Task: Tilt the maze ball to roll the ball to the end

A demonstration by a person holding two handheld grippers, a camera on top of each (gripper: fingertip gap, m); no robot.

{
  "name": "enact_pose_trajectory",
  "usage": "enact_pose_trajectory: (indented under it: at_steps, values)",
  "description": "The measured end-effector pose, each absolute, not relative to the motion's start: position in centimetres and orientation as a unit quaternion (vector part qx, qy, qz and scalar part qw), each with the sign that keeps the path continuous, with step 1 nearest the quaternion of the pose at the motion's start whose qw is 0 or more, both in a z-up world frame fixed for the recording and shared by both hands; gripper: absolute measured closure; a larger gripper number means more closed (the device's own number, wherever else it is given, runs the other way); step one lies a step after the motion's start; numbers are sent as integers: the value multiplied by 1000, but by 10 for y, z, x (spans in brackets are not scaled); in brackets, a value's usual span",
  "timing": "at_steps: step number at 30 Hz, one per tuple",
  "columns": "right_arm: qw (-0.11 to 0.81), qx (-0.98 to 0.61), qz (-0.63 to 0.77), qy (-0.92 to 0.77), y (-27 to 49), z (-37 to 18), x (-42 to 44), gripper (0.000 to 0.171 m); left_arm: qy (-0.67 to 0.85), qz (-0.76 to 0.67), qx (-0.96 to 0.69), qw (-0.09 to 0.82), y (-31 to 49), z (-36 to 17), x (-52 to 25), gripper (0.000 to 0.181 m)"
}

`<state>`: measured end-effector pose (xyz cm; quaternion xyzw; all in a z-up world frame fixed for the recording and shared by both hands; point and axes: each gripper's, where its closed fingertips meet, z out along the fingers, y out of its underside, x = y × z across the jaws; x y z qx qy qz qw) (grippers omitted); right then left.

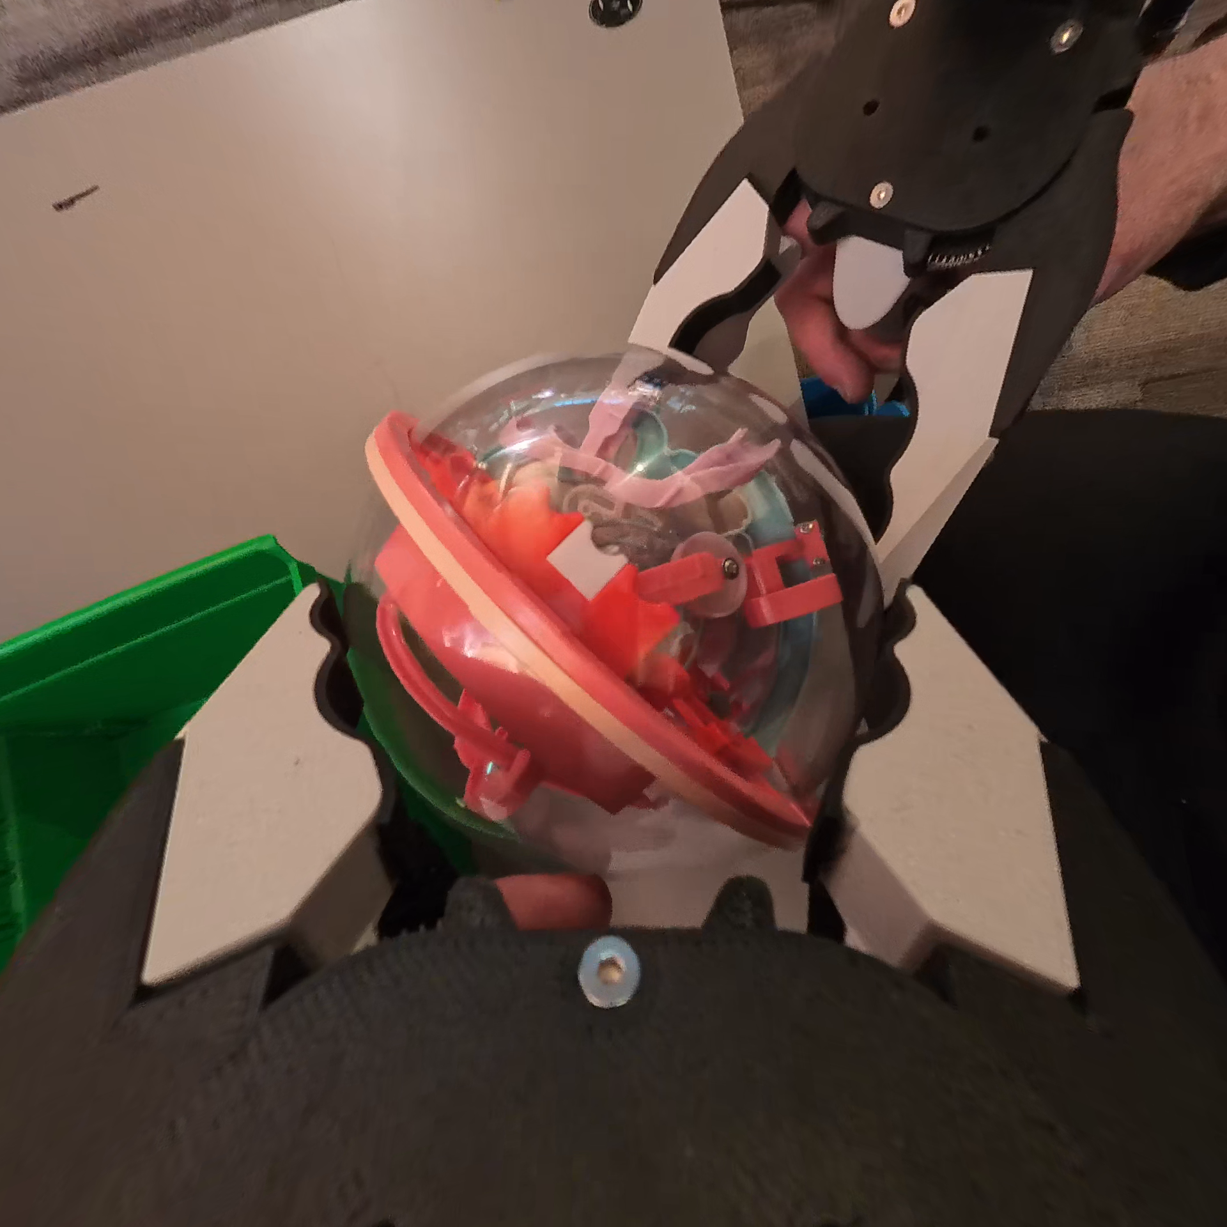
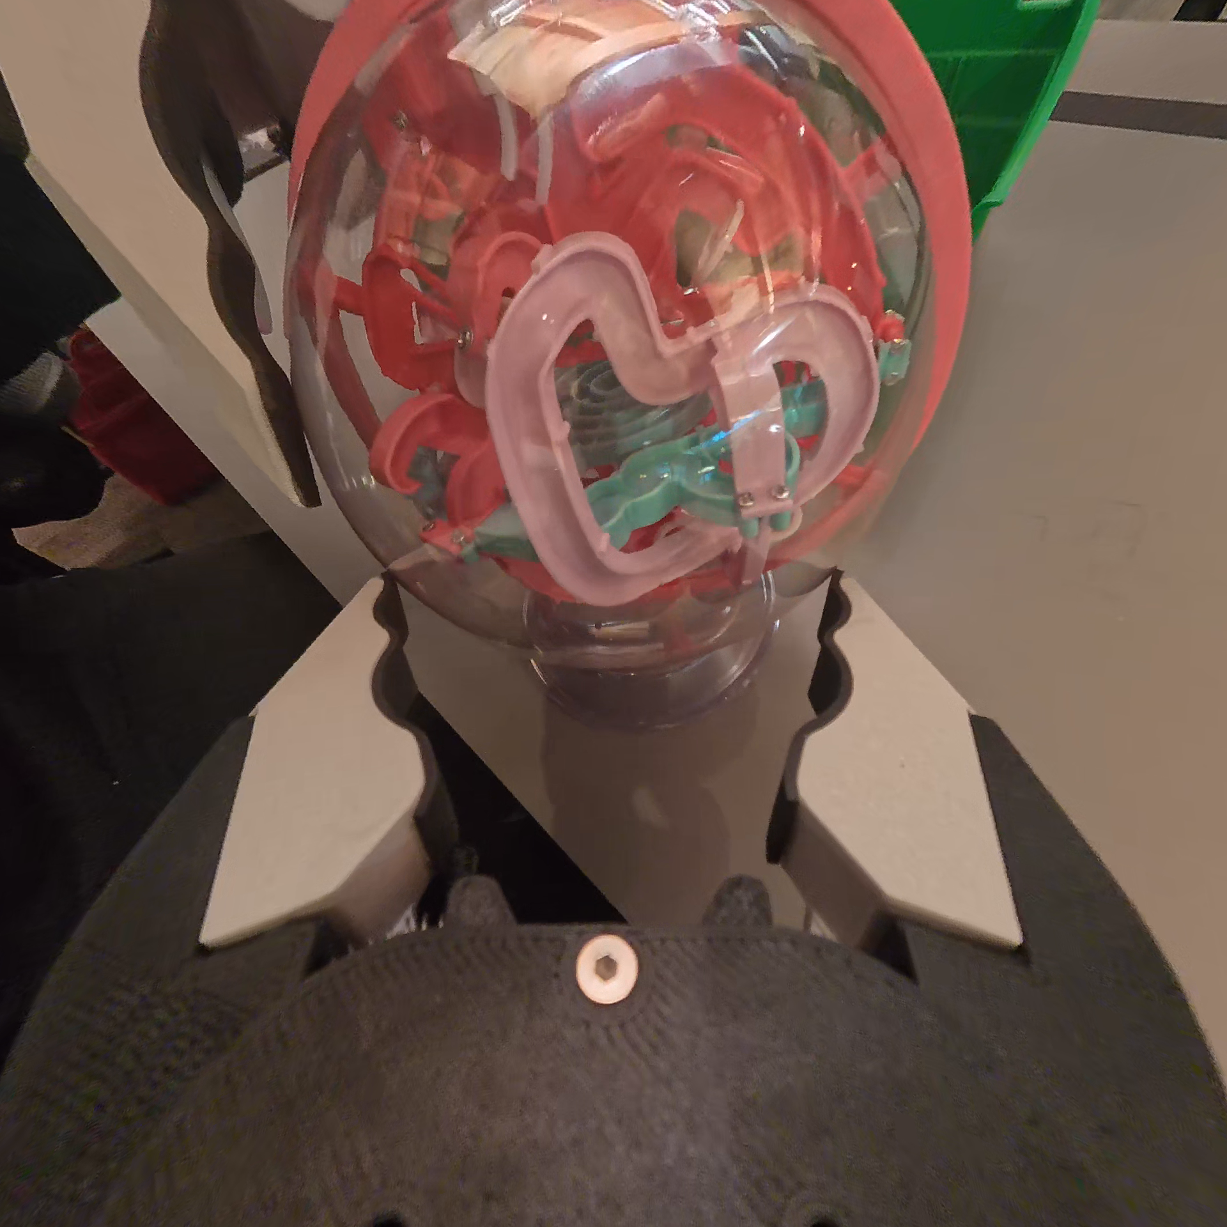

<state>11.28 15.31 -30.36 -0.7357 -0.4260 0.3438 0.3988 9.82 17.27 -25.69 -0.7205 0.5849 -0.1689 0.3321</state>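
Observation:
The maze ball [image 1: 597, 597] is a clear sphere with a red rim band and red, pink and teal tracks inside. It is held tilted above the white table [image 1: 265, 265]. My left gripper [image 1: 611, 597] is shut on it, with one finger on each side of the sphere. My right gripper [image 1: 797, 425] comes in from the upper right, and its fingertips [image 1: 704, 345] press the far side of the shell. In the right wrist view the maze ball [image 2: 611, 299] fills the top, and my right gripper [image 2: 611, 597] clamps its lower part. I cannot pick out the small rolling ball for sure.
A green bin [image 1: 133, 664] stands at the left on the table and also shows in the right wrist view [image 2: 996, 99]. A person's hand [image 1: 830, 319] holds the right gripper. Grey carpet [image 1: 1129, 332] lies beyond the table's edge. My left gripper's finger [image 2: 252, 332] shows at the left.

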Motion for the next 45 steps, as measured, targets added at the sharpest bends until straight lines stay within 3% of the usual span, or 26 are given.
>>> enact_pose_trajectory:
  at_steps: [12, 20, 45]
  values:
    - [402, -735, 339, -428, 154, -303, 111, 53, 559, -218, -725, 339, 176, -256, 95, 29]
    - [407, -722, 309, -466, 149, -294, 118, 47, 571, -206, -722, 332, 172, -257, 97, 30]
    - [394, -734, 317, -453, 150, -307, 110, 53, 606, -141, -701, 350, 168, -253, 104, 31]
